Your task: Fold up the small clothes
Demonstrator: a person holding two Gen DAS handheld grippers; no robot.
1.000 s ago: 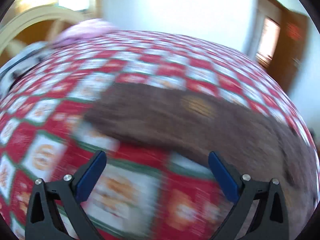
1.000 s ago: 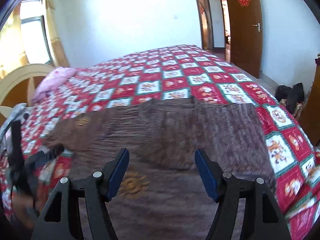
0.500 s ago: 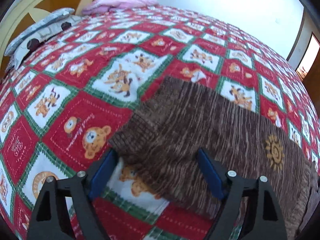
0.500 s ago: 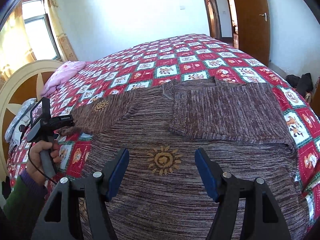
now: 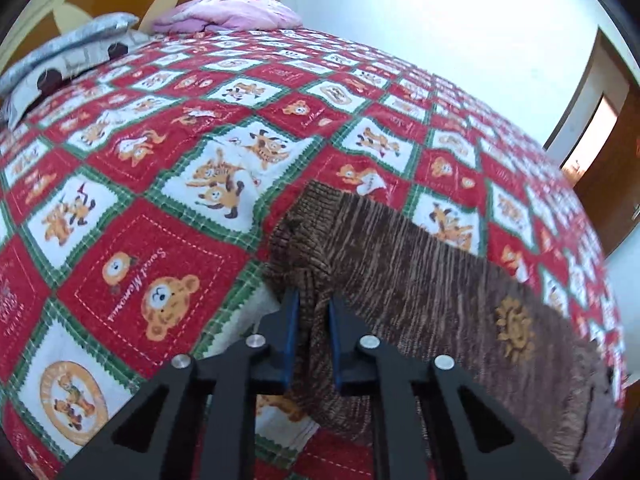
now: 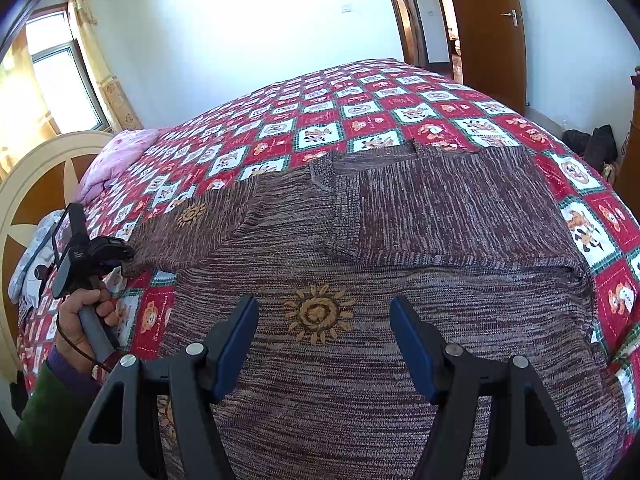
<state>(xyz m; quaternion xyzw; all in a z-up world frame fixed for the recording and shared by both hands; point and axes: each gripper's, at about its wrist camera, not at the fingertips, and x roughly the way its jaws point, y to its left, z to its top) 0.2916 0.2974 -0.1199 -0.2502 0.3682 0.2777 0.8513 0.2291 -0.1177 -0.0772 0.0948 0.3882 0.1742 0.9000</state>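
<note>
A brown knitted sweater (image 6: 360, 380) with a sun motif lies flat on the red checked bedspread (image 5: 160, 160). Its right sleeve (image 6: 440, 208) is folded across the body. The other sleeve (image 5: 420, 280) stretches out to the left. My left gripper (image 5: 312, 300) is closing its jaws, with the cuff end (image 5: 304, 240) of that sleeve pinched between the blue pads. In the right wrist view a hand holds the left gripper (image 6: 124, 264) at the sleeve's tip. My right gripper (image 6: 323, 304) hovers open over the sweater's body, nothing between its fingers.
A pink pillow (image 5: 228, 12) and a grey patterned pillow (image 5: 68, 52) lie at the cream headboard (image 6: 24, 184). A brown door (image 6: 488, 28) and dark bags (image 6: 592, 144) on the floor are beyond the bed's far right corner.
The left gripper swept over to the sleeve's end and its jaws went from wide open to closed on the cuff. The right gripper kept open and barely moved.
</note>
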